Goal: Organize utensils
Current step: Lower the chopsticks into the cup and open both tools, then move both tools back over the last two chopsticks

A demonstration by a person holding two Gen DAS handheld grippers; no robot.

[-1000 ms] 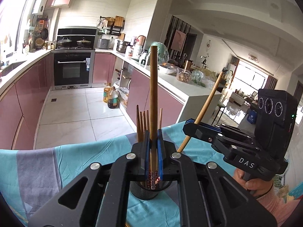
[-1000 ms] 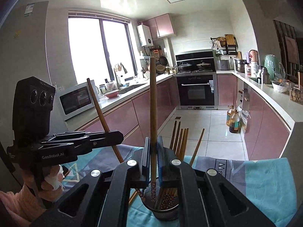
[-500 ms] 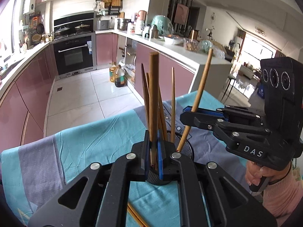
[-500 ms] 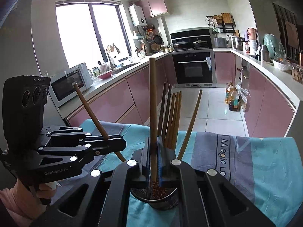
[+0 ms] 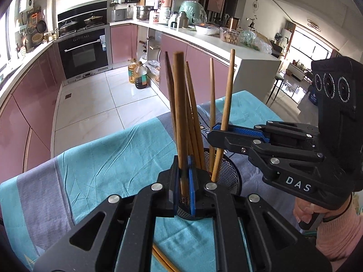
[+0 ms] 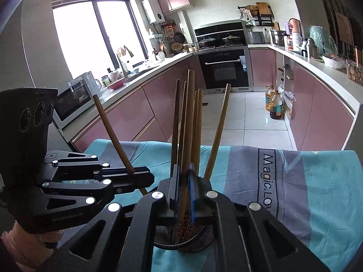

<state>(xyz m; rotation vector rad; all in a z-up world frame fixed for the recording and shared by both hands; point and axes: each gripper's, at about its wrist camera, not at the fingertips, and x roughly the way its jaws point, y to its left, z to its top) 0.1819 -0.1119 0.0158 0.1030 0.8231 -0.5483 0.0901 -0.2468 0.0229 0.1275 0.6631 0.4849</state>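
My left gripper [image 5: 183, 181] and right gripper [image 6: 184, 185] each clamp a brown wooden chopstick [image 5: 180, 122], both now lowered tip-first into the black mesh holder [image 5: 229, 170] on the teal cloth [image 5: 109, 156], so release is near.

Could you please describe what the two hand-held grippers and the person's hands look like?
Both are matte black linkage frames with silver rivets and blue finger pads. The right hand-held gripper has "DAS" in white on its side and a black block with three round lenses; the hand below wears a pink knitted sleeve. The left hand-held gripper bears faint "GenRobot.AI" lettering and the same lens block. No cables show.
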